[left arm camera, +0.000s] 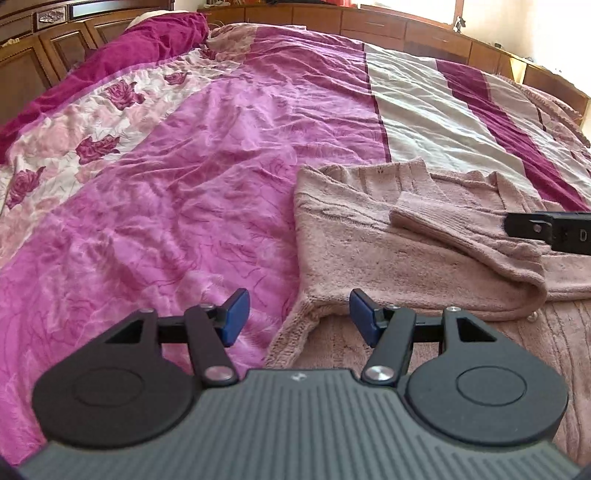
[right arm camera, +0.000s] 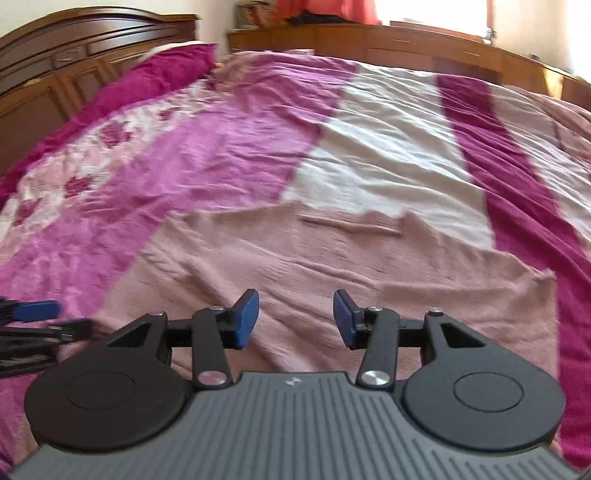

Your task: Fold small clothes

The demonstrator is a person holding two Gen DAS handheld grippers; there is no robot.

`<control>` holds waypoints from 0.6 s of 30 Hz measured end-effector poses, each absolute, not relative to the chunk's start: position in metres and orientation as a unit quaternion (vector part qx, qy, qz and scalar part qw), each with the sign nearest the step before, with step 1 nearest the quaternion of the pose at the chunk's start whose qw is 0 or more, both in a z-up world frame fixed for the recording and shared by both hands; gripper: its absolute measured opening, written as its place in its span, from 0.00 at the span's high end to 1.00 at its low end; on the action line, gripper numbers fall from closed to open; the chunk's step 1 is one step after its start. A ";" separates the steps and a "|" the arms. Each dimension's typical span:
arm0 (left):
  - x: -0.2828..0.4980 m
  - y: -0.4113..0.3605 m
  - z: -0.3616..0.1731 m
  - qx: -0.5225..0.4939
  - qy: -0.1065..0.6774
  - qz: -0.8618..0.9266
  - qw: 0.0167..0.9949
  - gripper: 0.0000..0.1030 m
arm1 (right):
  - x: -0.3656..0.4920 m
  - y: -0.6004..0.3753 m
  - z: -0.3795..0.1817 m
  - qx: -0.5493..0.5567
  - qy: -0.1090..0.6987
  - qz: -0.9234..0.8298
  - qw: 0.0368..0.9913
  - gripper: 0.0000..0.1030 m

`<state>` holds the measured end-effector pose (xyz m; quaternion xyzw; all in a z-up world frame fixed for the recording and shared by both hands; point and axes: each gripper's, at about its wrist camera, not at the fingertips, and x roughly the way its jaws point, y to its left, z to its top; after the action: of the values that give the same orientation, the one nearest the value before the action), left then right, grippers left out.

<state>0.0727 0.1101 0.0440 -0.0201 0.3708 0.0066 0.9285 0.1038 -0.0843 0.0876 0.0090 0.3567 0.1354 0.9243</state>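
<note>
A dusty pink knit sweater (left arm camera: pixel 369 236) lies flat on the bed, one sleeve (left arm camera: pixel 458 236) folded across its body. My left gripper (left arm camera: pixel 297 317) is open and empty, just above the sweater's near left edge. My right gripper (right arm camera: pixel 295 319) is open and empty, hovering over the sweater's body (right arm camera: pixel 295 258). The right gripper's finger shows at the right edge of the left wrist view (left arm camera: pixel 546 229), over the sweater. The left gripper shows at the left edge of the right wrist view (right arm camera: pixel 33 321).
The bed has a pink, white and magenta bedspread (left arm camera: pixel 184 192) with a rose pattern. A magenta pillow (left arm camera: pixel 140 44) lies at the far left by the wooden headboard (right arm camera: pixel 74 55). Wooden cabinets (left arm camera: pixel 406 29) run along the far side.
</note>
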 end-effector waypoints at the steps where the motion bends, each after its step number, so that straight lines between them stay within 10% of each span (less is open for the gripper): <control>1: 0.074 0.110 0.041 -0.019 0.374 0.008 0.927 0.40 | 0.106 -0.078 0.087 0.015 0.360 0.145 0.921 0.49; 15: 0.082 0.113 0.016 -0.005 0.388 0.021 0.922 0.39 | 0.145 -0.029 0.047 0.020 0.381 0.151 0.912 0.49; 18: 0.082 0.112 0.014 -0.004 0.386 0.022 0.922 0.39 | 0.146 -0.031 0.039 0.011 0.370 0.138 0.919 0.66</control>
<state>0.0823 0.1115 0.0135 -0.0041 0.3864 0.0219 0.9221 0.1458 -0.0310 0.0392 0.0109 0.3701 0.1380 0.9186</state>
